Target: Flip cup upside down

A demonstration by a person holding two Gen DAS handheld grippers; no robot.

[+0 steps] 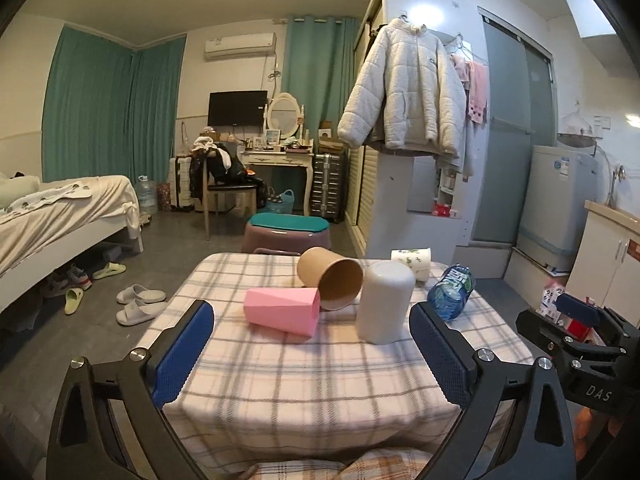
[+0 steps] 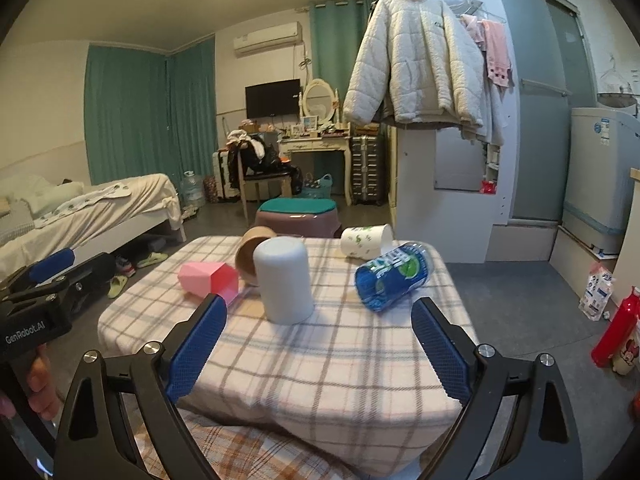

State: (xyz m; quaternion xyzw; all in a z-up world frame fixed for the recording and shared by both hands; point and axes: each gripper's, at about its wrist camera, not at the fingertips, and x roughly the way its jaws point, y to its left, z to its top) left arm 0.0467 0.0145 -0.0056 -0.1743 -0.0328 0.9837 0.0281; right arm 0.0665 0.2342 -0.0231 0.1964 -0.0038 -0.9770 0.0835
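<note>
A white cup [image 1: 385, 302] [image 2: 285, 280] stands mouth down on the plaid-covered table [image 1: 300, 380] [image 2: 320, 360]. A pink faceted cup [image 1: 282, 310] [image 2: 210, 278], a brown paper cup [image 1: 330, 282] [image 2: 250, 254], a white patterned cup [image 1: 412, 262] [image 2: 366, 240] and a blue-labelled clear cup [image 1: 450, 290] [image 2: 394, 274] lie on their sides. My left gripper [image 1: 310, 338] and right gripper [image 2: 318, 334] are both open and empty, back over the table's near edge. The right gripper [image 1: 576, 330] also shows at the left wrist view's right edge.
A purple stool with a teal cushion [image 1: 286, 230] [image 2: 298, 214] stands beyond the table. A bed [image 1: 60, 220] is at the left, slippers [image 1: 138, 304] on the floor. A red bottle [image 2: 616, 334] stands on the floor at the right. A white cabinet [image 1: 404, 208] with a hanging jacket is behind.
</note>
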